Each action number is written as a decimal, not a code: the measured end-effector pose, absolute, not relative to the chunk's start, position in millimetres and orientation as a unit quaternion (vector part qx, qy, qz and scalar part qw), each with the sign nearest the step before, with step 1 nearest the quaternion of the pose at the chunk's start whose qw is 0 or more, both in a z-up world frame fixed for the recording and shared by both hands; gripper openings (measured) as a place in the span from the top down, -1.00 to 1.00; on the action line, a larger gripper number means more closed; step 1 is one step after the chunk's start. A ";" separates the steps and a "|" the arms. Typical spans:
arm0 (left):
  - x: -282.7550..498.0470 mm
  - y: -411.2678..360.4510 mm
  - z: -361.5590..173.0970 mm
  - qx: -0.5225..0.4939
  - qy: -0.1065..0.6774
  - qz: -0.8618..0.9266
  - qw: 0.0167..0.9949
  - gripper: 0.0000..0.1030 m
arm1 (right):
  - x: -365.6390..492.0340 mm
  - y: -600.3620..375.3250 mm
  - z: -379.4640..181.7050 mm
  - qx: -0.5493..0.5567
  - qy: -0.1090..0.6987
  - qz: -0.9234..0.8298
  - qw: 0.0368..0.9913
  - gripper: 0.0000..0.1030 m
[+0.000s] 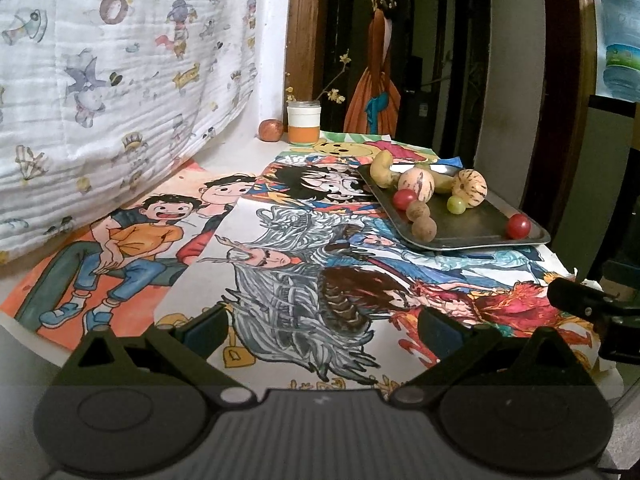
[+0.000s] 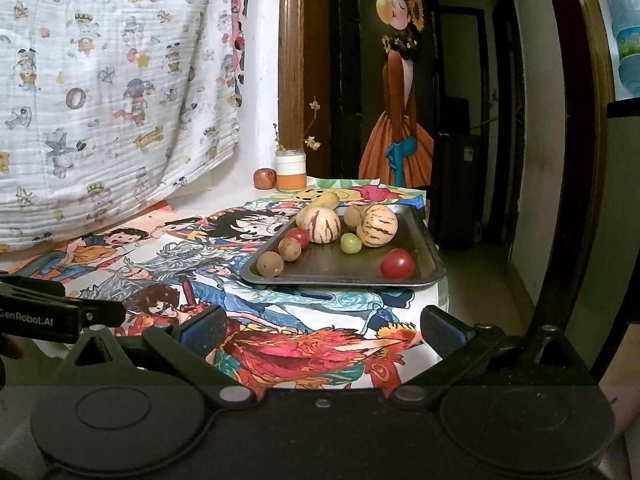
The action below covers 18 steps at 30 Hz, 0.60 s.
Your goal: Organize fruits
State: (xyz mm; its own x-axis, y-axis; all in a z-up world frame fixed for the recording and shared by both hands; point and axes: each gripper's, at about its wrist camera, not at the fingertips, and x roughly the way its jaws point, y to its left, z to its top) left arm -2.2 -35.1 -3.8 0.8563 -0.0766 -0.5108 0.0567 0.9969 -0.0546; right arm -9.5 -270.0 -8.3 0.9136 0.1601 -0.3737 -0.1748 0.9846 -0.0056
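Observation:
A dark metal tray [image 1: 472, 232] [image 2: 340, 270] sits on the table's far right and carries several fruits: two striped pale melons [image 1: 416, 182] [image 2: 378, 225], two red cherry tomatoes [image 1: 519, 226] [image 2: 397, 264], a green grape [image 1: 456, 204] [image 2: 351, 243], two brown round fruits [image 1: 423, 227] [image 2: 270, 264] and yellow mangoes [image 1: 382, 170]. My left gripper [image 1: 324, 326] is open, empty, low over the drawings, well short of the tray. My right gripper [image 2: 324, 326] is open and empty, near the table's front edge, facing the tray.
Colourful drawings [image 1: 280, 264] cover the table. An orange-and-white jar [image 1: 303, 122] with twigs and a reddish fruit [image 1: 271, 130] stand at the back. A printed cloth [image 1: 120, 80] hangs on the left. The table's right edge drops off just past the tray.

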 end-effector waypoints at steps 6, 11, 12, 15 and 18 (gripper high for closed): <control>-3.0 -35.3 -3.6 -0.018 0.266 -0.035 0.963 -1.00 | -9.8 -270.5 -8.1 -0.019 0.190 0.086 0.978 -0.99; -3.3 -35.4 -3.6 -0.018 0.266 -0.034 0.963 -1.00 | -9.8 -270.5 -8.2 -0.019 0.189 0.086 0.978 -0.99; -3.4 -35.5 -3.6 -0.019 0.265 -0.034 0.963 -1.00 | -9.9 -270.6 -8.2 -0.019 0.190 0.086 0.978 -0.99; -3.6 -35.1 -3.6 -0.019 0.265 -0.034 0.963 -1.00 | -9.7 -270.3 -8.4 -0.019 0.189 0.086 0.978 -0.99; -3.9 -35.0 -3.4 -0.018 0.265 -0.034 0.963 -1.00 | -10.1 -270.5 -8.3 -0.019 0.189 0.086 0.978 -0.99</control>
